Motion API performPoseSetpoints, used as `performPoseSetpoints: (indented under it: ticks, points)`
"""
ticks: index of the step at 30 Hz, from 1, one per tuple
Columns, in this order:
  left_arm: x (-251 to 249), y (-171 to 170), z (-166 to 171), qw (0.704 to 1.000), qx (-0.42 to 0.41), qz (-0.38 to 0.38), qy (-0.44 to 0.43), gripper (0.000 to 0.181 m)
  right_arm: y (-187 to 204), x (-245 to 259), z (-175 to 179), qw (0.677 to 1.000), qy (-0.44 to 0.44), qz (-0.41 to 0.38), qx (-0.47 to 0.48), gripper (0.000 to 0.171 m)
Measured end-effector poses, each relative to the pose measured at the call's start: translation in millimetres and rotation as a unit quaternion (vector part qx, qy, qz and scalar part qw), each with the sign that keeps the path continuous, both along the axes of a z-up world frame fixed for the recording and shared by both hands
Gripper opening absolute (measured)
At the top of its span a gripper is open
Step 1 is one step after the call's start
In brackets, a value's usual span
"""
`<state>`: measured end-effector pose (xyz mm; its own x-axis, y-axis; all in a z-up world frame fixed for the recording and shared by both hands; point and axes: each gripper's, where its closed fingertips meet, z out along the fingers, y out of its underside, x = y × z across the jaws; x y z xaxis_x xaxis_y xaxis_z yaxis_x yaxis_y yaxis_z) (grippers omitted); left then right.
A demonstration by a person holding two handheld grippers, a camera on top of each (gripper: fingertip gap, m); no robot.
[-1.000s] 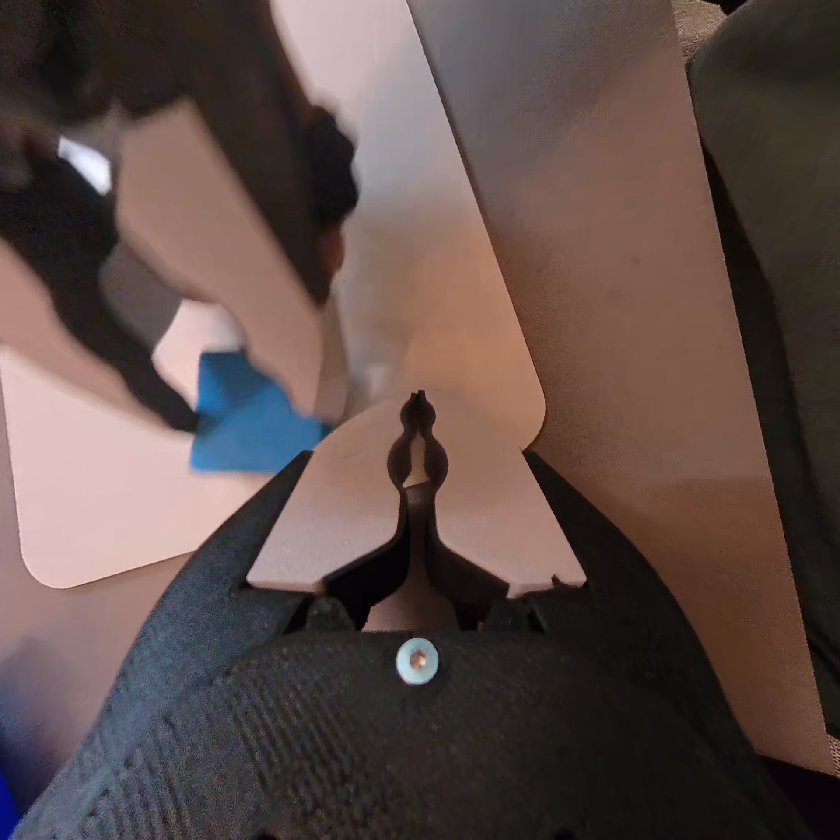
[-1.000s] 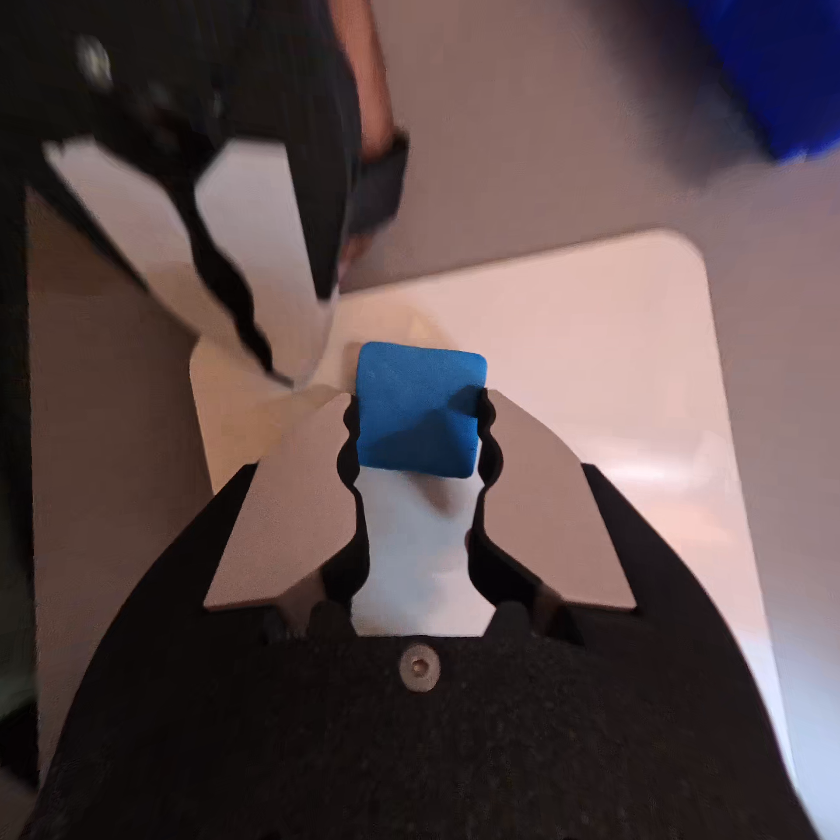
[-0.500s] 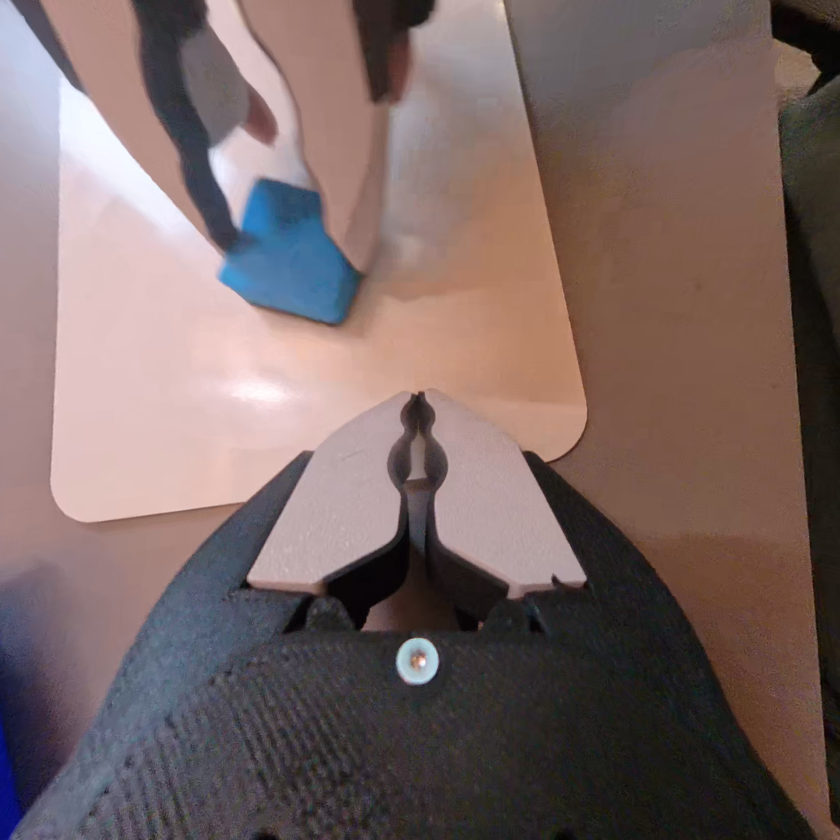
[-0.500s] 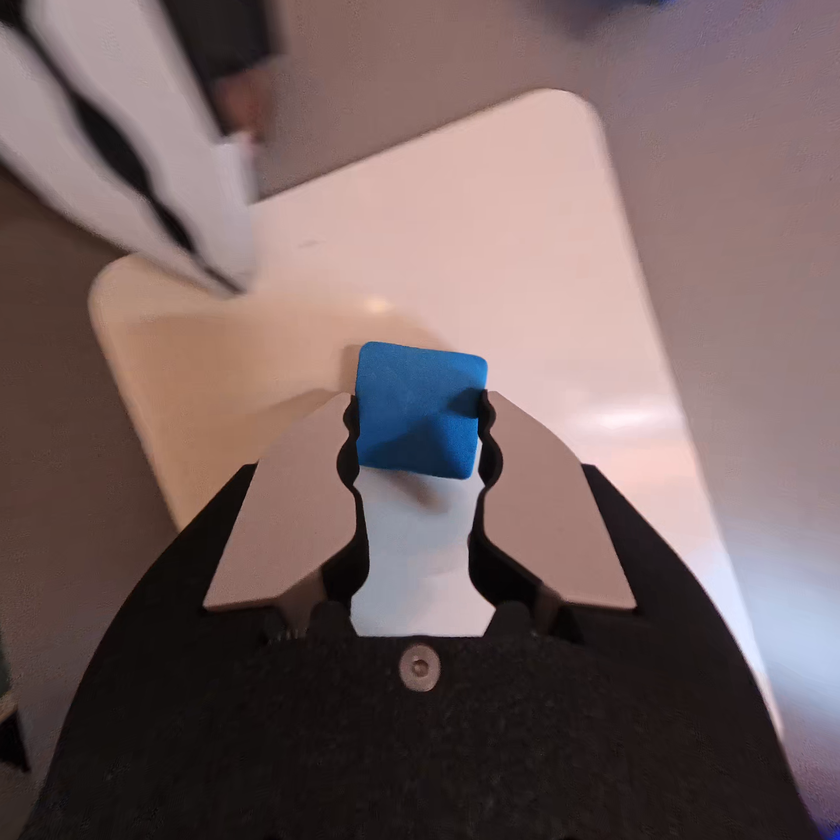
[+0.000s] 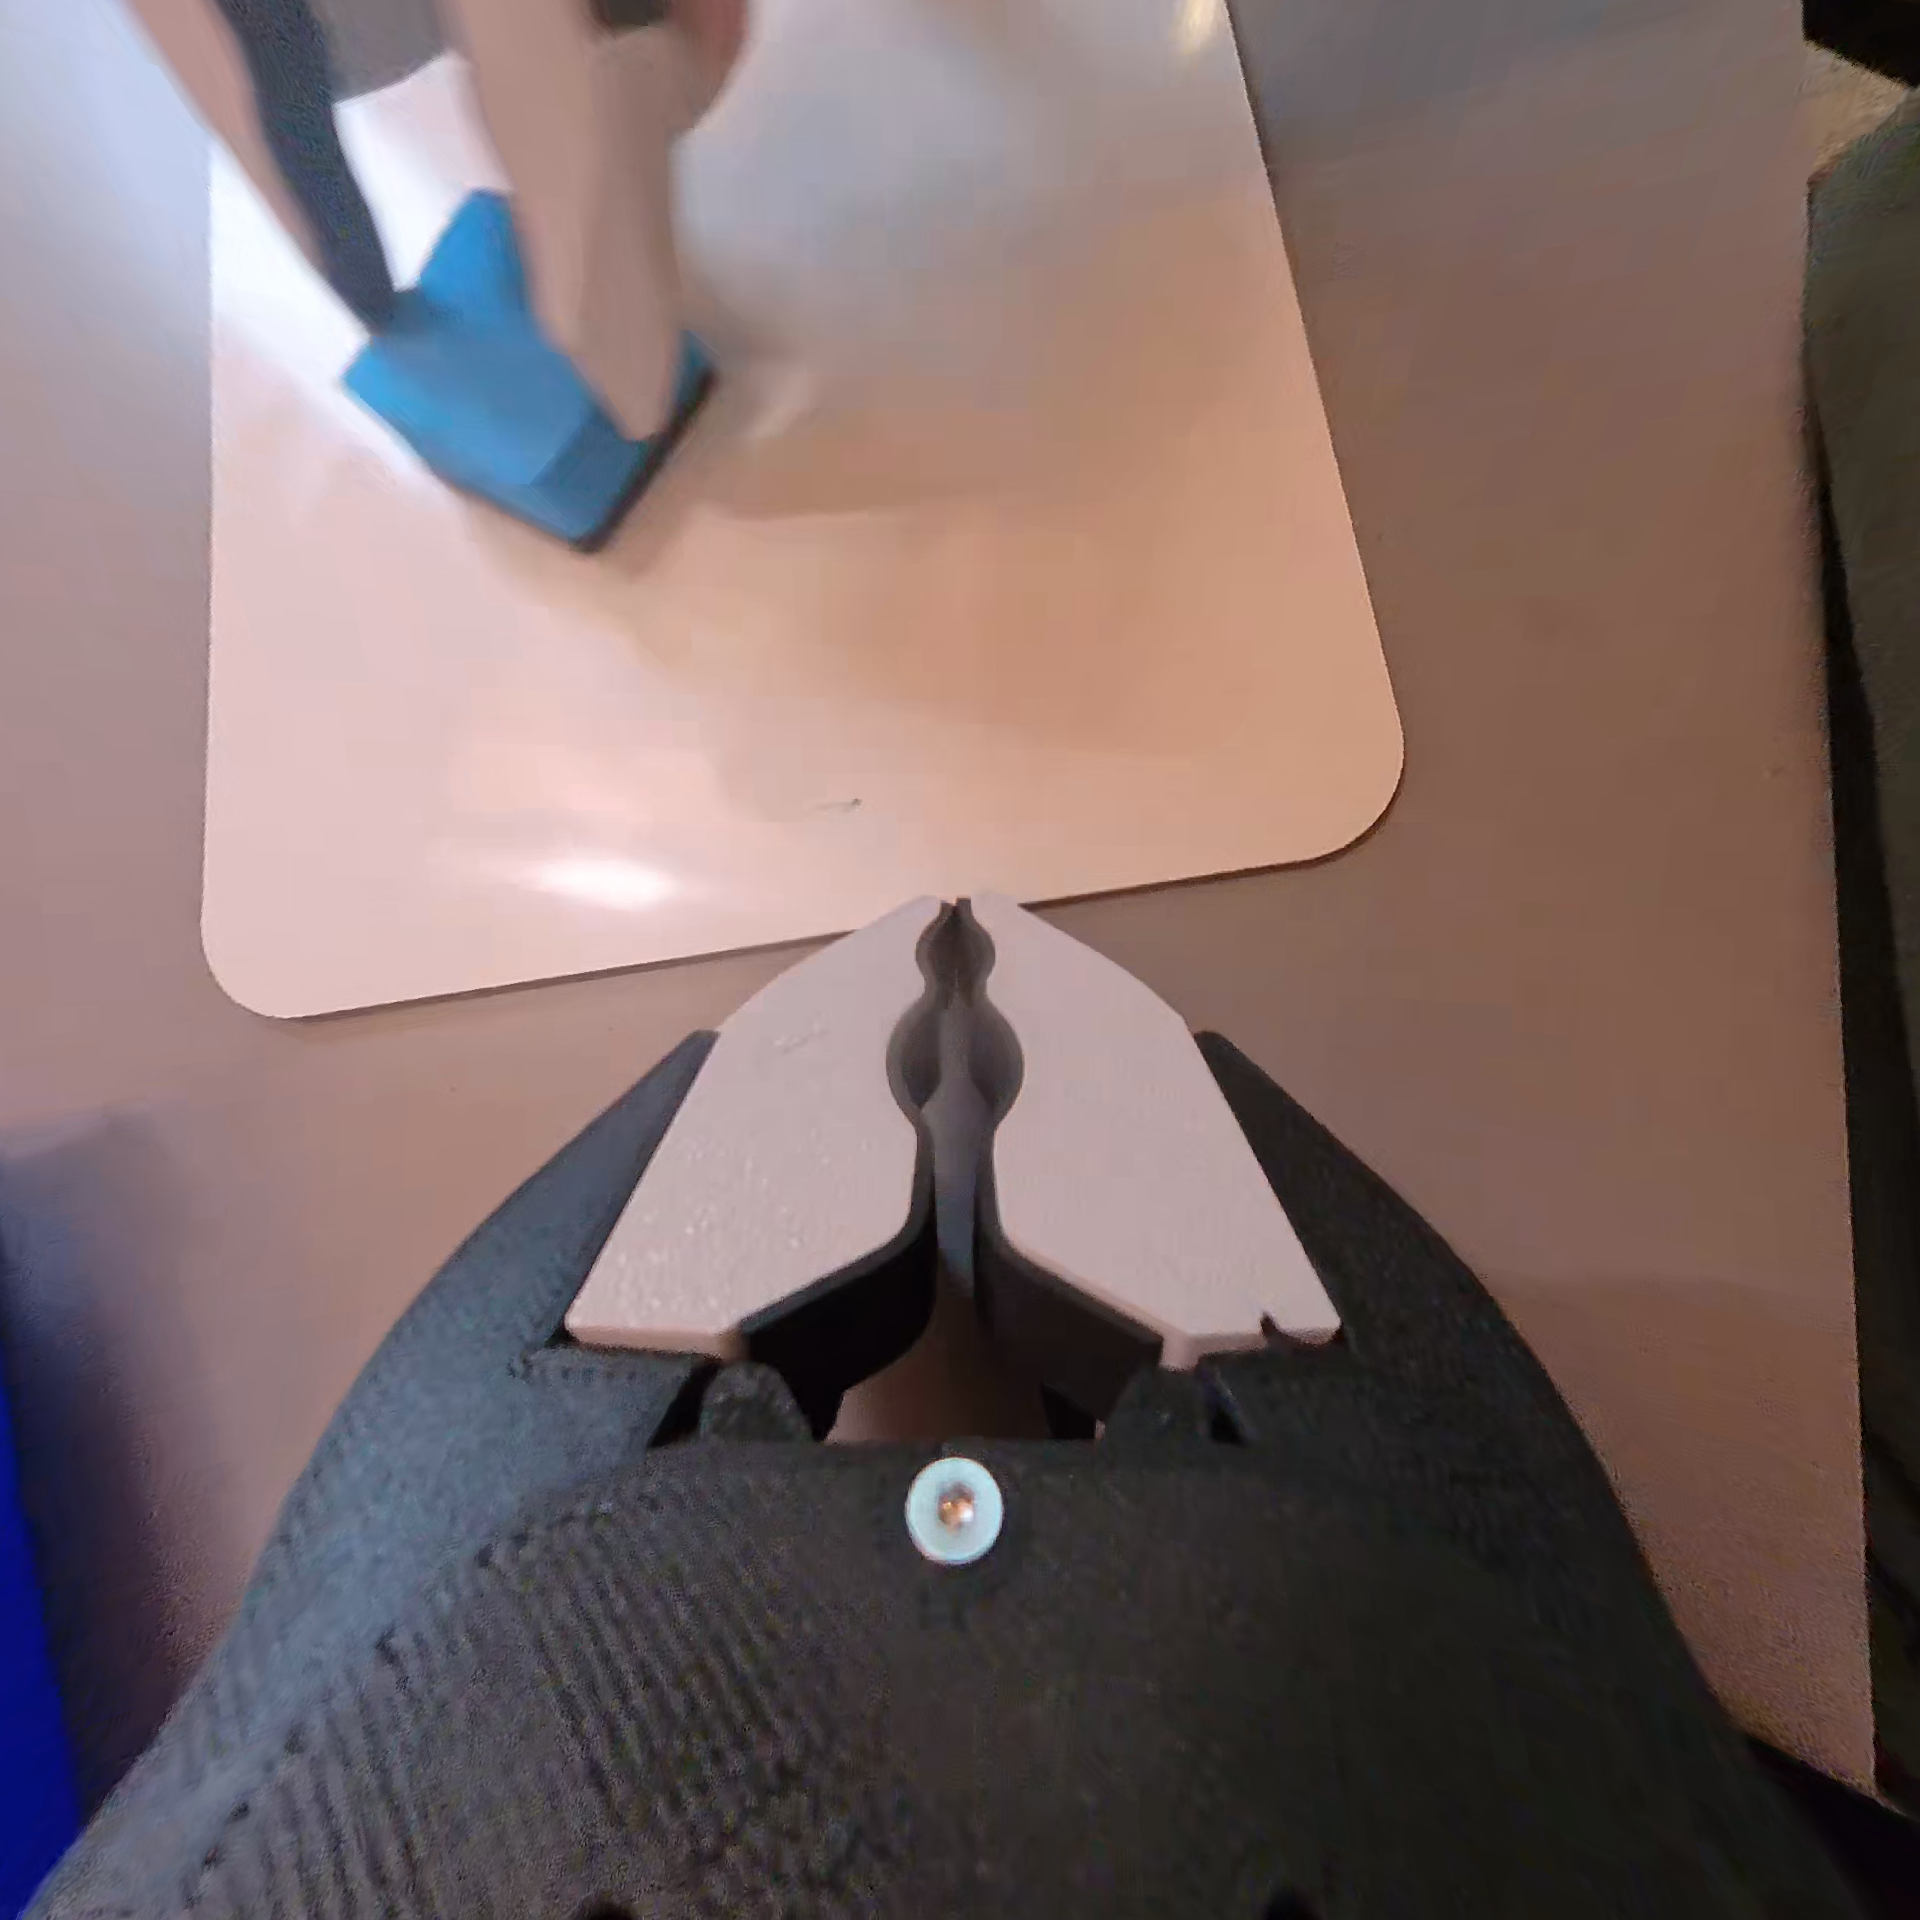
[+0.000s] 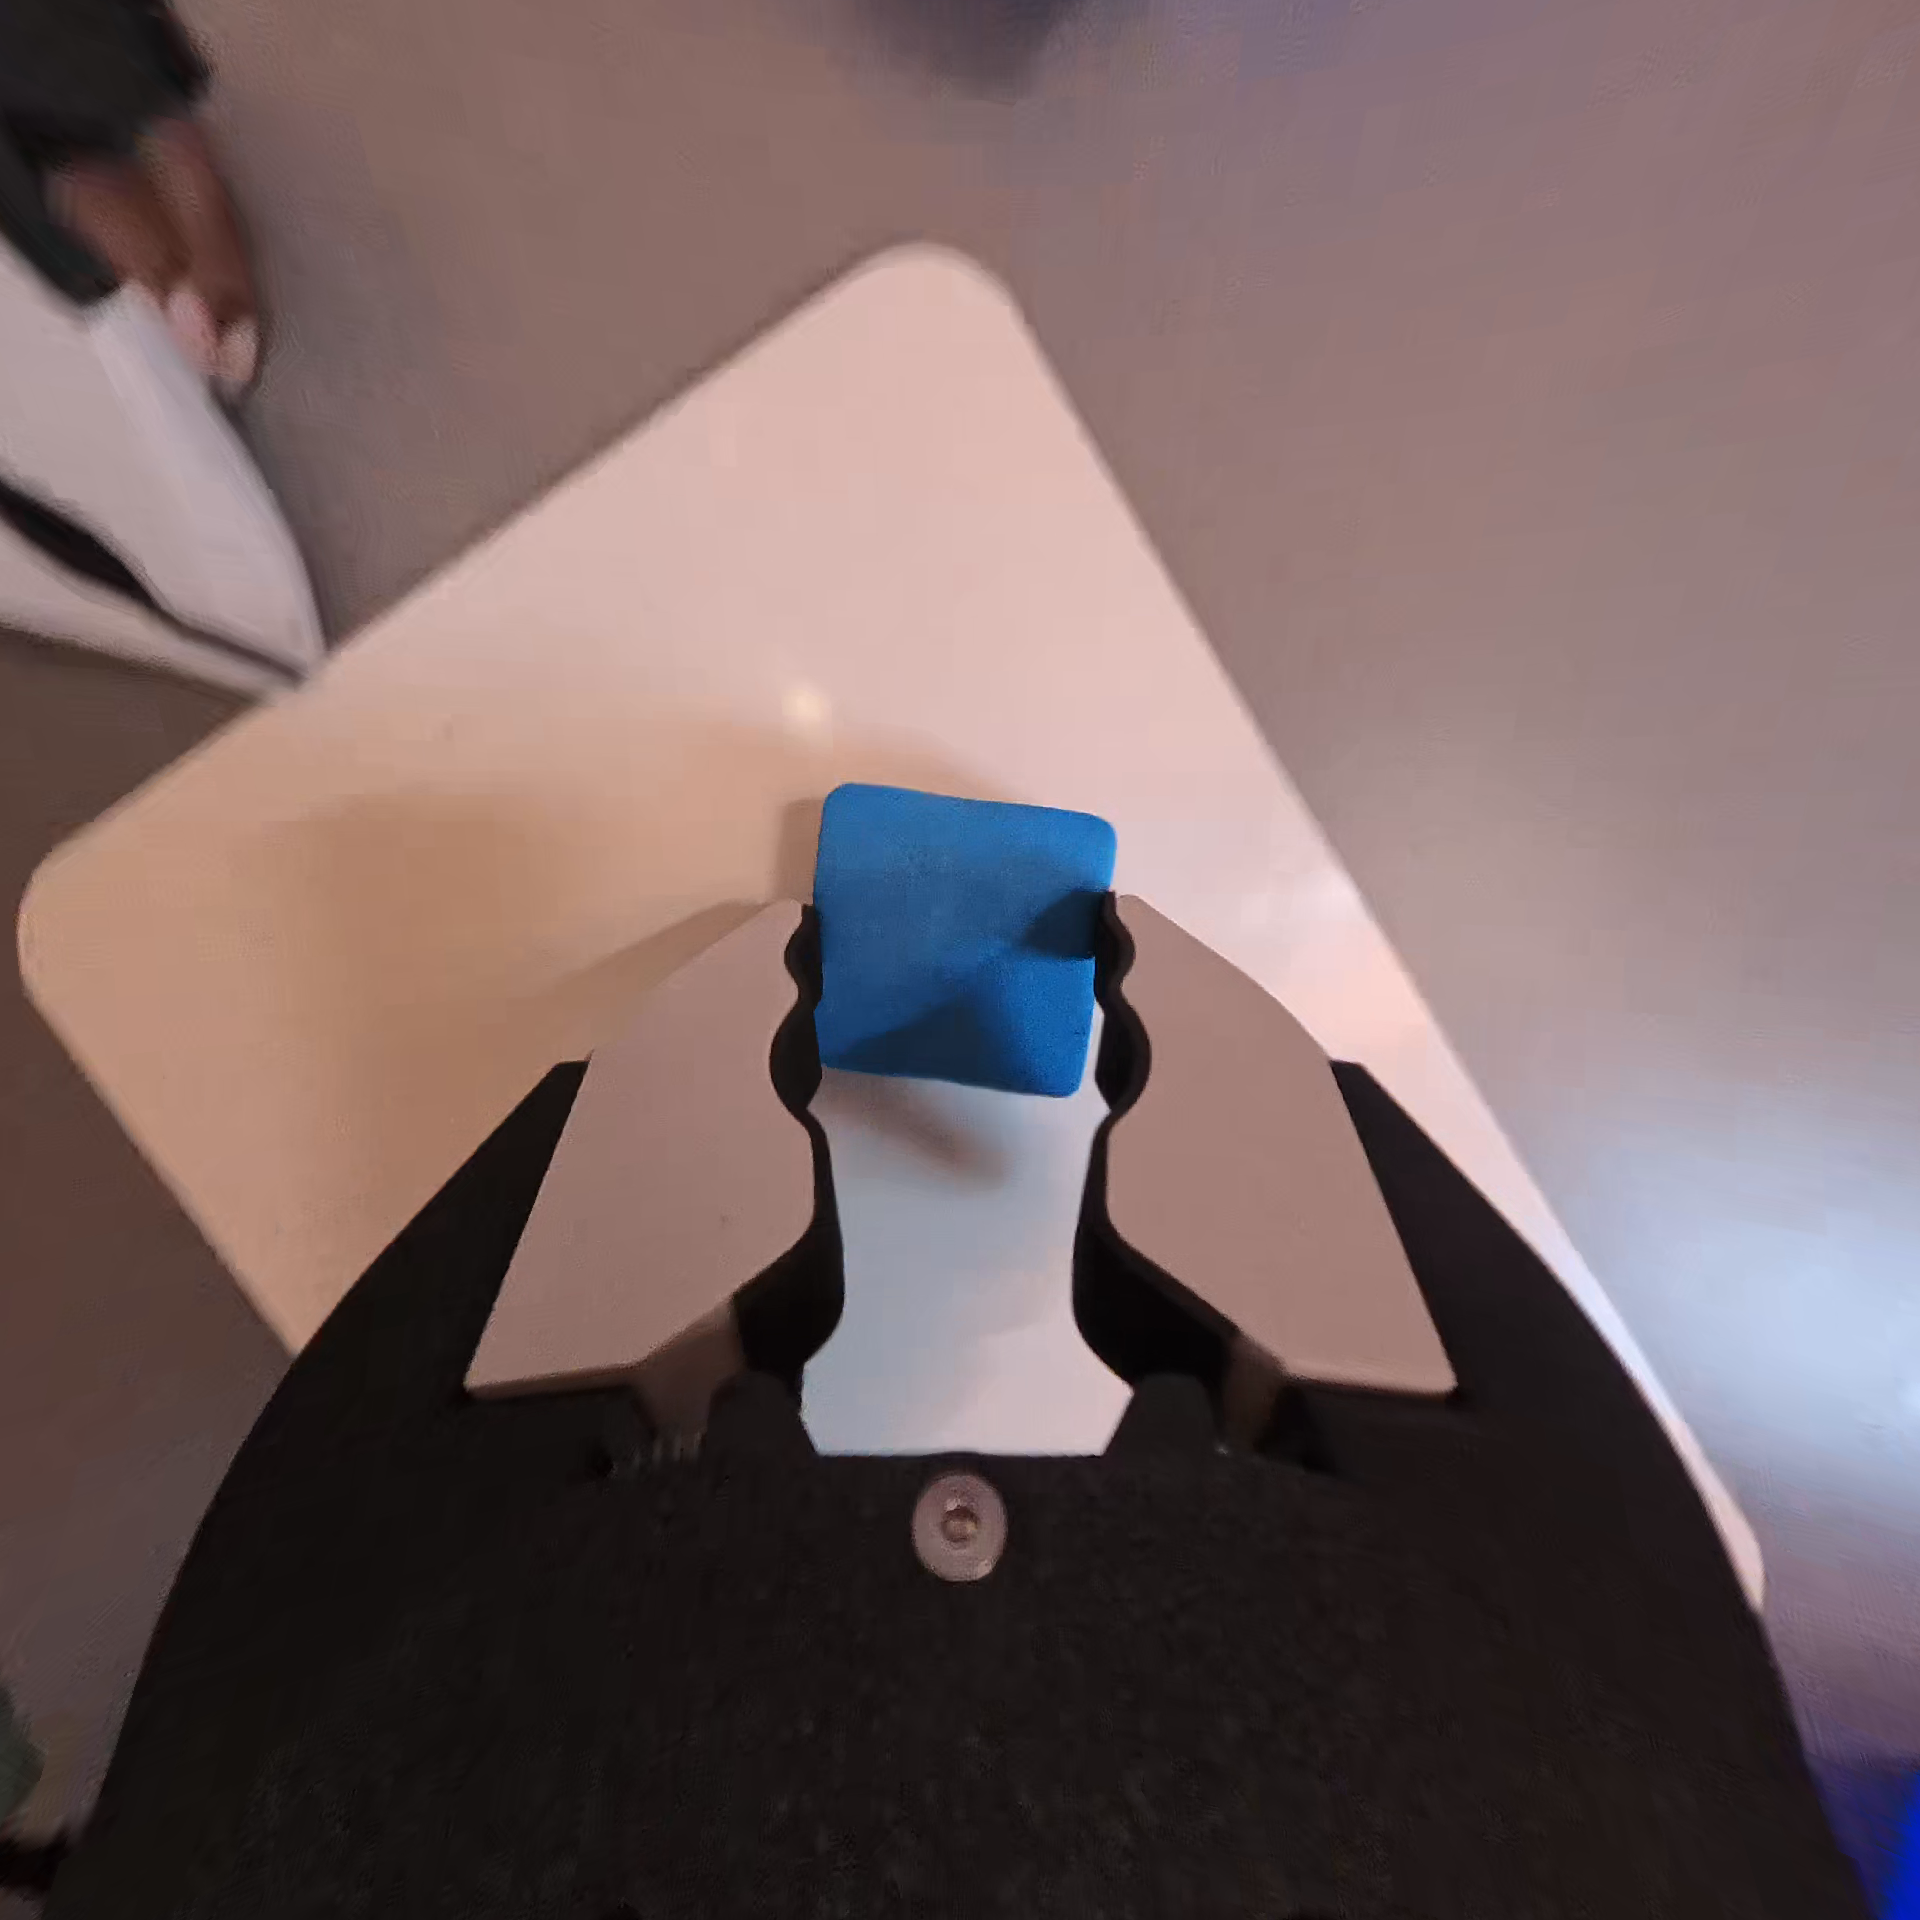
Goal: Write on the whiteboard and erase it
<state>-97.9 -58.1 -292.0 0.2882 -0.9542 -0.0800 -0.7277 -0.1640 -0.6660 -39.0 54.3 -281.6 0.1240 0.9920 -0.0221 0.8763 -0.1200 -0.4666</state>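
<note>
A white whiteboard (image 5: 790, 665) with rounded corners lies flat on a grey-brown table; it also shows in the right wrist view (image 6: 644, 727). My right gripper (image 6: 956, 914) is shut on a blue eraser (image 6: 956, 935) and presses it on the board. In the left wrist view the eraser (image 5: 499, 405) sits at the board's far left part, under the right gripper's fingers (image 5: 613, 229). My left gripper (image 5: 958, 906) is shut and empty, hovering just off the board's near edge. A small dark mark (image 5: 840, 803) lies on the board near that edge.
The table (image 5: 1538, 935) runs on to the right of the board. A dark green fabric (image 5: 1870, 727) lies past the table's right edge. A blue thing (image 5: 21, 1507) shows at the lower left. The left gripper (image 6: 156, 499) and a hand (image 6: 177, 260) show at the upper left.
The left gripper has pulled back off the board to just beyond its near edge. The right gripper has slid the eraser across the board and turned; its grip is unchanged.
</note>
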Motion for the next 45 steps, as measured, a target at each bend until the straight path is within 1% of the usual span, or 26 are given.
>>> performPoseSetpoints:
  ticks: [1,2,4,6,7,9,11,12,14,16,18,20,23,24,26,28,29,30,31,33,36,38,39,41,43,45]
  points:
    - [-0.1,0.0,-0.2,1.000,0.005,-0.002,0.004,0.000,0.1,-14.7,0.2,1.000,0.011,0.000,0.006,0.051]
    - [-0.1,0.0,-0.2,1.000,0.009,-0.003,0.006,0.000,-12.5,-31.9,0.2,0.999,0.025,0.025,0.009,0.051]
    - [-0.2,-0.2,-0.4,1.000,0.008,-0.003,0.006,0.000,-56.8,-51.8,0.1,0.995,0.041,0.087,0.000,0.051]
    - [-0.6,-0.7,-1.3,1.000,0.005,-0.006,0.007,0.000,-92.4,-38.8,0.0,0.989,0.020,0.145,-0.002,0.051]
    - [-0.6,-0.3,-1.8,1.000,0.009,-0.006,0.010,0.000,-96.1,-28.9,-0.1,0.988,0.008,0.156,-0.001,0.051]
    - [0.3,-0.3,-1.7,1.000,0.013,-0.009,0.011,0.000,-73.3,-22.2,-0.3,0.994,-0.003,0.105,-0.001,0.051]
    - [0.9,0.4,-1.5,1.000,0.012,-0.007,0.008,0.000,-44.1,-31.4,0.1,0.999,0.003,0.043,0.013,0.051]
    - [0.9,1.0,-1.2,1.000,0.011,-0.006,0.006,0.000,-45.7,-38.3,0.1,0.999,0.009,0.044,0.012,0.051]
    - [0.0,2.4,1.2,1.000,0.004,-0.002,-0.007,0.000,-75.1,-46.5,0.2,0.995,0.032,0.092,0.002,0.051]
    - [2.0,2.8,6.4,0.999,-0.006,-0.003,-0.035,0.000,-95.3,-36.2,0.7,0.992,0.036,0.121,-0.003,0.051]
    - [9.0,0.8,12.0,0.998,-0.009,-0.008,-0.061,0.000,-84.1,-18.8,2.4,0.994,0.024,0.100,0.019,0.051]
    - [12.6,0.1,9.8,0.998,-0.001,-0.015,-0.055,0.000,-60.1,-4.6,5.0,0.998,0.022,0.051,0.029,0.051]
    - [16.6,-1.6,4.7,0.999,-0.002,-0.021,-0.041,0.000,-46.5,-6.4,1.2,1.000,0.031,0.004,-0.001,0.051]
    - [17.7,-1.9,4.4,0.999,0.001,-0.023,-0.037,0.000,-51.2,-14.7,0.5,0.999,0.037,0.007,-0.006,0.051]
    - [17.9,-1.3,1.7,0.999,0.017,-0.029,-0.018,0.000,-74.2,-29.0,0.3,0.998,0.036,0.051,-0.001,0.051]
    - [20.3,-6.3,1.7,0.999,0.015,-0.043,-0.016,0.000,-92.8,-27.0,0.4,0.995,0.034,0.091,-0.003,0.052]
    - [21.5,-7.7,1.6,0.999,0.013,-0.041,-0.015,0.000,-90.8,-20.2,0.5,0.995,0.038,0.090,-0.009,0.051]
    - [21.6,-7.4,1.4,0.999,0.023,-0.043,-0.010,0.000,-77.0,-9.7,0.5,0.997,0.039,0.069,-0.011,0.051]
    - [21.2,-6.2,1.3,0.999,0.032,-0.041,-0.004,0.000,-51.2,4.9,0.3,0.999,0.036,0.029,-0.002,0.051]
    - [22.3,-5.9,1.2,0.999,0.037,-0.040,0.001,0.000,15.9,45.1,0.3,0.996,0.033,-0.078,0.013,0.051]
    - [24.8,-6.4,1.2,0.998,0.044,-0.043,0.007,0.000,105.9,118.1,0.3,0.965,0.064,-0.253,0.012,0.052]
    - [25.7,-6.3,1.2,0.998,0.045,-0.042,0.008,0.000,128.9,149.1,1.3,0.942,0.084,-0.324,0.002,0.051]
    - [25.8,-6.1,1.2,0.998,0.043,-0.041,0.008,0.000,124.6,147.3,1.7,0.940,0.095,-0.326,-0.008,0.051]
    - [26.2,-4.9,1.1,0.999,0.038,-0.038,0.006,0.000,90.3,115.8,1.1,0.959,0.106,-0.264,-0.006,0.051]
    - [26.6,-3.8,1.0,0.999,0.032,-0.037,0.006,0.000,27.8,74.7,0.8,0.983,0.102,-0.150,-0.012,0.051]
    - [26.7,-2.9,1.1,0.999,0.034,-0.036,0.007,0.000,-33.4,56.9,0.6,0.995,0.083,-0.049,-0.021,0.051]
